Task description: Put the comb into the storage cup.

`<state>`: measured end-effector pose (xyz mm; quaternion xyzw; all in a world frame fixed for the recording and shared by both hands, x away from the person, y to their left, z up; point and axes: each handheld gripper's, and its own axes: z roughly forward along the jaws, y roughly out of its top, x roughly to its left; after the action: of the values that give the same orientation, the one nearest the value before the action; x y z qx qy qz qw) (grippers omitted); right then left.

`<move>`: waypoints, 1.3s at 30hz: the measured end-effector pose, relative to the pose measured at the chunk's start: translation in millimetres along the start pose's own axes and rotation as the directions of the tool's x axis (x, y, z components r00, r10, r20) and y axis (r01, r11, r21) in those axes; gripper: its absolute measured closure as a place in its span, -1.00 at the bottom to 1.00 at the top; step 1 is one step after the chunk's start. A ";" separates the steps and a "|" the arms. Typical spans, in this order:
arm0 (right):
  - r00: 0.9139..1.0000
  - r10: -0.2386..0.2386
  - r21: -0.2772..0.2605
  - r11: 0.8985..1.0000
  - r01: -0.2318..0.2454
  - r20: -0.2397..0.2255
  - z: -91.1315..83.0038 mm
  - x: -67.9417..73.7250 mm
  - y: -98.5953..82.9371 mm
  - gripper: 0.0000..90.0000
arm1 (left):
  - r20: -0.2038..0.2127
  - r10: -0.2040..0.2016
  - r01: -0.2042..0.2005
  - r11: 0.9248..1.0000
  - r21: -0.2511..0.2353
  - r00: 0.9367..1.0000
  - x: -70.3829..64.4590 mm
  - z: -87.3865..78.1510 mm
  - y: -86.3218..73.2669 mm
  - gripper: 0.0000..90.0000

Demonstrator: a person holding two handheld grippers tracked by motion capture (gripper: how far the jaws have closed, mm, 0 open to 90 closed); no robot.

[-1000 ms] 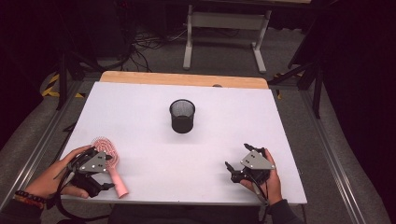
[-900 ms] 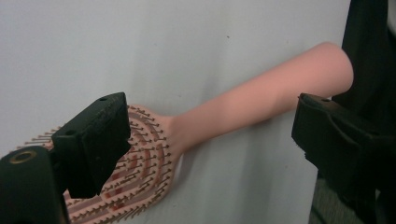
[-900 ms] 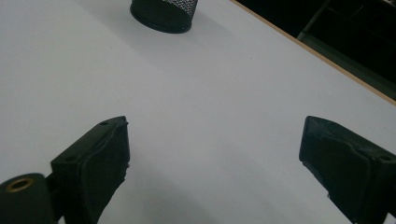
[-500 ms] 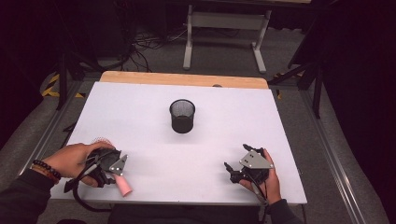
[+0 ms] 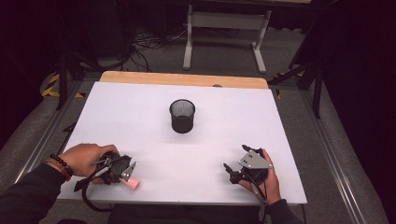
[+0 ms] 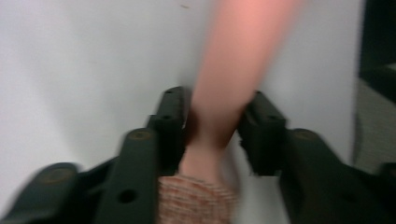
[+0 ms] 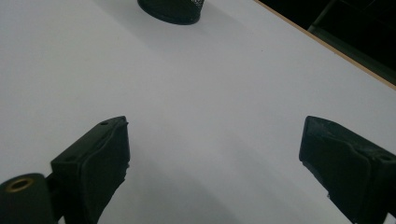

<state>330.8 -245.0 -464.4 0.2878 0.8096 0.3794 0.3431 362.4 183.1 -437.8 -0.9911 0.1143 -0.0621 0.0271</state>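
Near the front left corner of the white surface (image 5: 140, 112), the left tool (image 5: 125, 171) lies low over a pink hairbrush (image 5: 132, 182), and the person's left hand (image 5: 84, 157) wraps it from behind. In the left gripper view the two black jaws press against the brush's pink handle (image 6: 233, 79) from both sides, clamped on it, with the bristled head (blurred, reddish) at the bottom edge between them. The handle's free end points toward the surface's front edge in the high view.

The right tool (image 5: 233, 171) rests near the front right of the surface in the right hand (image 5: 266, 179), well apart from the brush. Its jaws stand wide apart in the right gripper view, with bare white surface between them.

A black mesh cup (image 5: 182, 115) stands upright near the middle of the surface, well apart from both tools; nothing lies between it and the brush. The cup's base (image 7: 170, 9) shows at the top of the right gripper view. A wooden edge (image 5: 182, 78) runs along the far side.
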 end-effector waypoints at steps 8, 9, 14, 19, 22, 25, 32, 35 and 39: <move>1.000 0.002 -0.007 1.000 -0.002 0.004 -2.1 -1.2 0.6 -0.79 | -0.143 -0.081 0.066 0.992 -0.108 0.986 8.9 -16.2 -6.8 0.54; 1.000 0.004 -0.009 1.000 -0.004 0.004 -2.3 -1.4 0.6 -0.79 | -0.163 -0.092 0.073 0.990 -0.118 0.982 10.1 -21.6 -7.9 0.54; 1.000 0.007 -0.017 1.000 -0.007 0.005 -3.3 -2.0 1.4 -0.79 | -0.247 -0.173 0.112 0.964 -0.243 0.953 13.0 -40.5 -16.7 0.54; 1.000 0.013 -0.020 1.000 -0.013 0.005 -3.8 -3.0 1.2 -0.79 | -0.326 -0.280 0.154 0.919 -0.362 0.903 11.3 -54.8 -25.7 0.54; 1.000 0.012 -0.019 1.000 -0.012 0.004 -3.5 -3.0 1.3 -0.79 | -0.335 -0.349 0.186 0.882 -0.432 0.875 11.1 -59.9 -31.0 0.54; 1.000 0.009 -0.019 1.000 -0.009 0.005 -3.6 -2.9 1.4 -0.79 | -0.349 -0.388 0.197 0.859 -0.472 0.853 10.5 -62.9 -33.9 0.54; 1.000 0.014 -0.022 1.000 -0.014 0.007 -4.0 -3.2 1.5 -0.79 | -0.362 -0.421 0.191 0.829 -0.525 0.832 10.3 -63.7 -31.7 0.54; 1.000 0.014 -0.022 1.000 -0.014 0.008 -4.3 -3.3 1.5 -0.79 | -0.374 -0.436 0.183 0.816 -0.549 0.819 10.7 -64.8 -31.6 0.54; 1.000 0.015 -0.026 1.000 -0.014 0.011 -4.5 -4.0 1.4 -0.79 | -0.376 -0.459 0.188 0.798 -0.573 0.805 10.8 -67.8 -32.3 0.54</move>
<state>330.0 -249.0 -459.8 0.2914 0.8006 0.3907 0.3485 371.2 209.4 -367.2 -0.9161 -0.0479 -0.2860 -0.2770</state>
